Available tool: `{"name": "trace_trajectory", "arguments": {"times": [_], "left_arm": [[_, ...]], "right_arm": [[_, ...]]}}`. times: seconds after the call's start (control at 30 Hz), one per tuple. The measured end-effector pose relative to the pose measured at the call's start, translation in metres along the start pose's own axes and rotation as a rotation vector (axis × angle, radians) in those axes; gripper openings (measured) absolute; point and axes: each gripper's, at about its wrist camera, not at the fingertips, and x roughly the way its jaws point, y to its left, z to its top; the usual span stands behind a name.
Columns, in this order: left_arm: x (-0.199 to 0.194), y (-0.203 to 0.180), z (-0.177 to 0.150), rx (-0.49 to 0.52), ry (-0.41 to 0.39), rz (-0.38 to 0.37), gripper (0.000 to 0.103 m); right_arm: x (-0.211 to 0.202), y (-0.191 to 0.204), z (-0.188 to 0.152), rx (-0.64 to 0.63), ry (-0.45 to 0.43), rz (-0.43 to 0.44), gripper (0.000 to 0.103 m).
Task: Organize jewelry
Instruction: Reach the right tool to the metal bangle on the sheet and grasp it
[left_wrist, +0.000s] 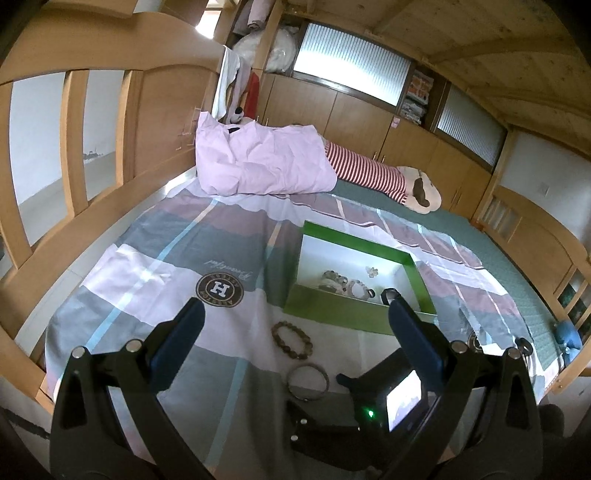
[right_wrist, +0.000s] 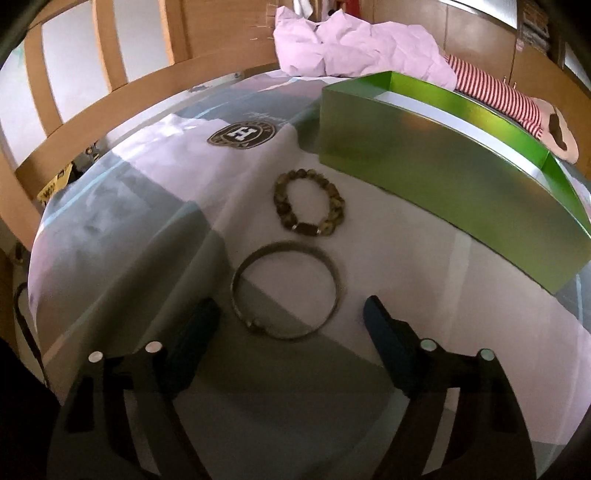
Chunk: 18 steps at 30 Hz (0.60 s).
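Note:
On the patchwork bedsheet lie a brown beaded bracelet (left_wrist: 291, 339) (right_wrist: 309, 202) and, nearer, a thin metal bangle (left_wrist: 308, 382) (right_wrist: 284, 295). Behind them stands an open green box (left_wrist: 354, 317) (right_wrist: 424, 177) with a white inside that holds several bracelets (left_wrist: 343, 282). My right gripper (right_wrist: 291, 304) is open and points down at the bangle, which lies between its fingertips without touching the pads. My left gripper (left_wrist: 293, 310) is open and empty, higher up, looking over both bracelets toward the box. The right tool's small screen (left_wrist: 404, 398) shows low in the left wrist view.
A crumpled pink duvet (left_wrist: 258, 162) and a striped plush toy (left_wrist: 388, 179) lie at the far end of the bed. A wooden rail (left_wrist: 74, 140) runs along the left side, and cupboards (left_wrist: 369, 122) line the back wall. A blue object (left_wrist: 569, 332) sits at the right edge.

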Motion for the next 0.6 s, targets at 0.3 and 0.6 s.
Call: {"name": "trace_trajectory", "arguments": {"times": [0.3,0.6], "left_arm": [[0.011,0.003,0.002,0.004,0.028,0.026,0.099],[0.030,-0.011,-0.007,0.097,0.096,0.040,0.099]], "right_arm": [[-0.017,-0.004,0.002,-0.014,-0.056,-0.004,0.059],[-0.151,-0.079,0.028,0.124,-0.242,-0.027,0.059]]}}
